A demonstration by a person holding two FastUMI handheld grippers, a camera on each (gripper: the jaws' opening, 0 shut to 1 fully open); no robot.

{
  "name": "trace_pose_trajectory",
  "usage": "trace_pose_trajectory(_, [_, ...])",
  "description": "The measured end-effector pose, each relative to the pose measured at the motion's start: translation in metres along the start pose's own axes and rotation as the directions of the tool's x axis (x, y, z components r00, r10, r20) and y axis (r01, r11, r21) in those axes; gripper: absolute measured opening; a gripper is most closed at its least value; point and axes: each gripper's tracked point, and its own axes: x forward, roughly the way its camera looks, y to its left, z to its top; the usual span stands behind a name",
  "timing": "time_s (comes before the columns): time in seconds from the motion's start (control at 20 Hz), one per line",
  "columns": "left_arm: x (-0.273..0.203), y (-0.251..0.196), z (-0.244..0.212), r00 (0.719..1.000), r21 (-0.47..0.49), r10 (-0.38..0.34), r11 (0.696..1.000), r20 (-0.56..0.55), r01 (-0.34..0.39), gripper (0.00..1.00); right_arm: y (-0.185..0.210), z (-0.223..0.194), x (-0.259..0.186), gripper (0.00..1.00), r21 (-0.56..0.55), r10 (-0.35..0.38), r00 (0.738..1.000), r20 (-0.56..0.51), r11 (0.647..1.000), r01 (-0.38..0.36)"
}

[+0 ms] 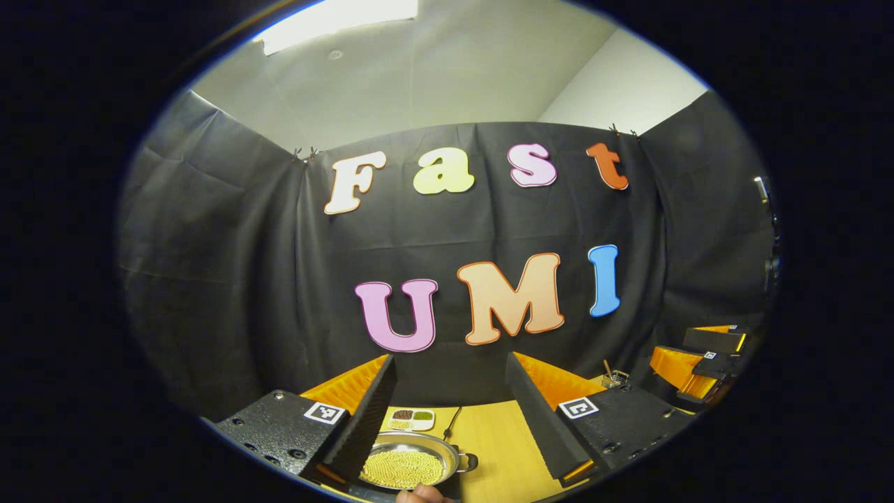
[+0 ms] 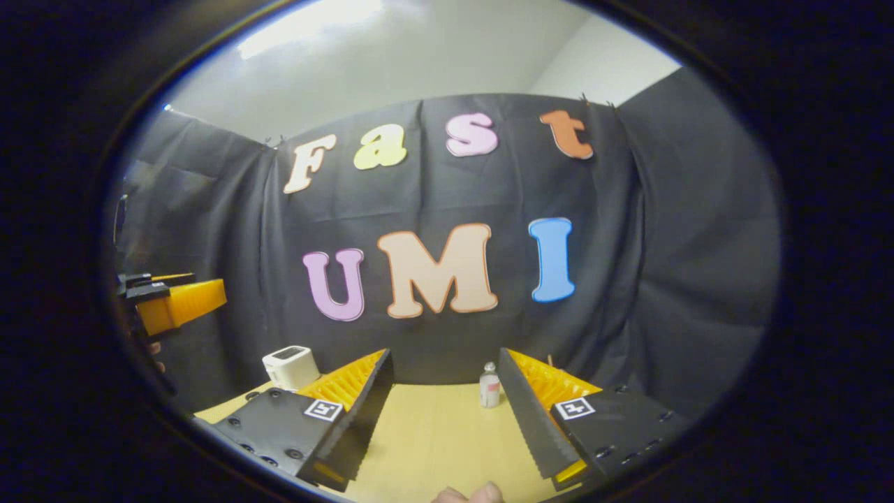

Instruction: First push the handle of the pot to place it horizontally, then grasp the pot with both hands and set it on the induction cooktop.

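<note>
The pot (image 1: 411,464) — a shallow metal pan holding small yellow grains — sits on the wooden table (image 1: 499,447), low in the left gripper view, between the left gripper's fingers and closest to the left-hand one. A stub handle (image 1: 466,461) sticks out of the pot's right side. Just beyond the pot lie a small white dish (image 1: 412,419) of mixed grains and a dark spoon (image 1: 452,422). The left gripper (image 1: 450,391) stands spread wide above the pot, touching nothing. The right gripper (image 2: 445,391) is likewise spread, empty, over bare table. Between its fingertips, at the table's back edge, stands a small bottle (image 2: 489,385); a white box-shaped device (image 2: 290,366) stands left of it.
</note>
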Motion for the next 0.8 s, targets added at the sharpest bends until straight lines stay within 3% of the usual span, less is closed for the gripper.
trace_pose_trajectory(0.1, [-0.013, 0.015, -0.002, 1.0, -0.003, 0.015, 1.0, -0.001, -0.015, 0.99, 0.029, 0.011, -0.014, 0.92, -0.045, 0.04, 0.998, 0.044, 0.998, -0.038])
trace_pose_trajectory(0.25, [-0.032, 0.027, -0.008, 1.0, 0.0, 0.013, 1.0, -0.004, -0.013, 0.96, 0.068, 0.027, -0.028, 0.94, -0.165, 0.097, 0.991, 0.095, 0.983, -0.08])
trace_pose_trajectory(0.35, [-0.044, 0.036, -0.016, 1.0, 0.003, 0.013, 1.0, -0.016, -0.013, 0.95, 0.083, 0.017, -0.034, 0.98, -0.215, 0.103, 0.993, 0.055, 0.973, -0.089])
trace_pose_trajectory(0.4, [-0.05, 0.039, -0.018, 1.0, -0.006, 0.006, 1.0, -0.015, -0.006, 1.0, 0.091, 0.013, -0.039, 0.98, -0.201, 0.113, 0.993, 0.042, 0.974, -0.102])
trace_pose_trajectory(0.6, [-0.064, 0.065, -0.022, 0.999, -0.012, 0.035, 0.999, 0.011, -0.034, 0.95, 0.104, 0.024, -0.045, 0.98, -0.151, 0.101, 0.993, 0.066, 0.984, -0.09])
trace_pose_trajectory(0.8, [-0.072, 0.074, -0.025, 0.999, -0.015, 0.04, 0.999, 0.008, -0.04, 0.99, 0.106, 0.019, -0.05, 0.99, -0.097, 0.065, 0.997, 0.031, 0.993, -0.062])
